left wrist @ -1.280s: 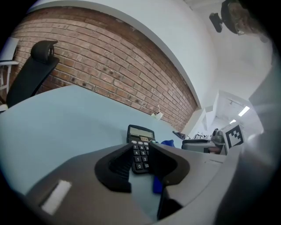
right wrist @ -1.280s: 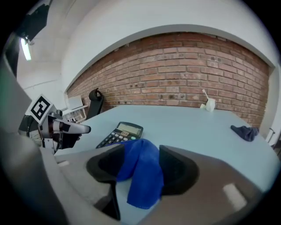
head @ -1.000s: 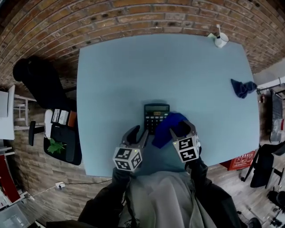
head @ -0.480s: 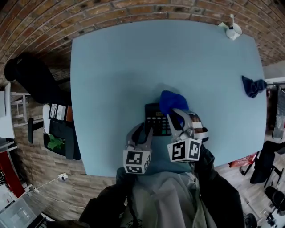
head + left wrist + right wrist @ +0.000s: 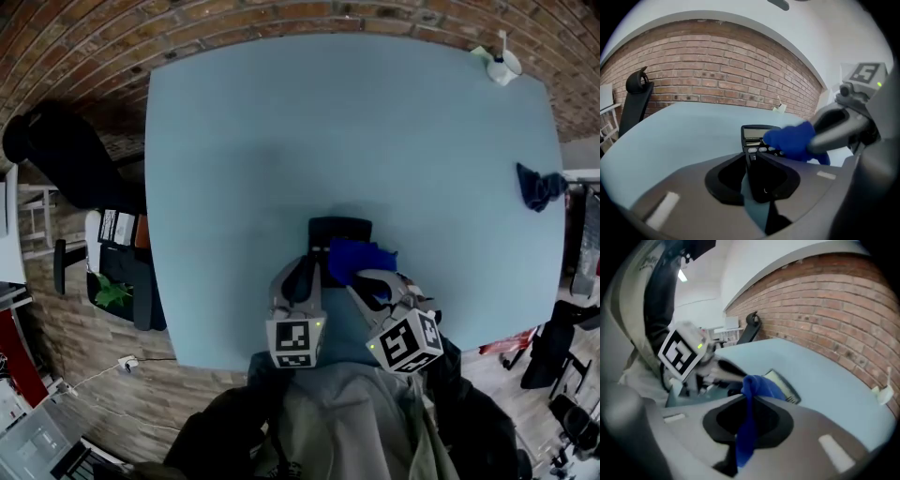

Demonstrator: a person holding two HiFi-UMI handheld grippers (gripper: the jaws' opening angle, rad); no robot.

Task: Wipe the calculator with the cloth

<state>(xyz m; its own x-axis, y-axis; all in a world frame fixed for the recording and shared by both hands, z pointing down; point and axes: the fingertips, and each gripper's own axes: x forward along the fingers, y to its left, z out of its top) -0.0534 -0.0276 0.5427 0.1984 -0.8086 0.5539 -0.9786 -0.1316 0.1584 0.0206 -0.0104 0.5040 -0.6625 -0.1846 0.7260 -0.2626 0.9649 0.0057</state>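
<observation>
A black calculator (image 5: 337,232) lies on the light blue table (image 5: 234,141), near its front edge. My left gripper (image 5: 307,269) has just been closing and is shut on the calculator's near left edge (image 5: 753,133). A bright blue cloth (image 5: 360,257) lies over the calculator's near right part. My right gripper (image 5: 372,283) is shut on this cloth and has just been closing further. In the right gripper view the cloth (image 5: 757,385) hangs down between the jaws, with the calculator (image 5: 782,384) beyond it. The left gripper view shows the cloth (image 5: 791,140) covering the keys.
A second, dark blue cloth (image 5: 540,186) lies at the table's right edge. A small white object (image 5: 502,66) stands at the far right corner. A black chair (image 5: 56,150) and a stand with a plant (image 5: 112,292) are left of the table. A brick wall runs behind.
The right gripper took hold of the cloth, carried it over the calculator's far end, then drew it back to the near right part. The left gripper stayed at the near left edge.
</observation>
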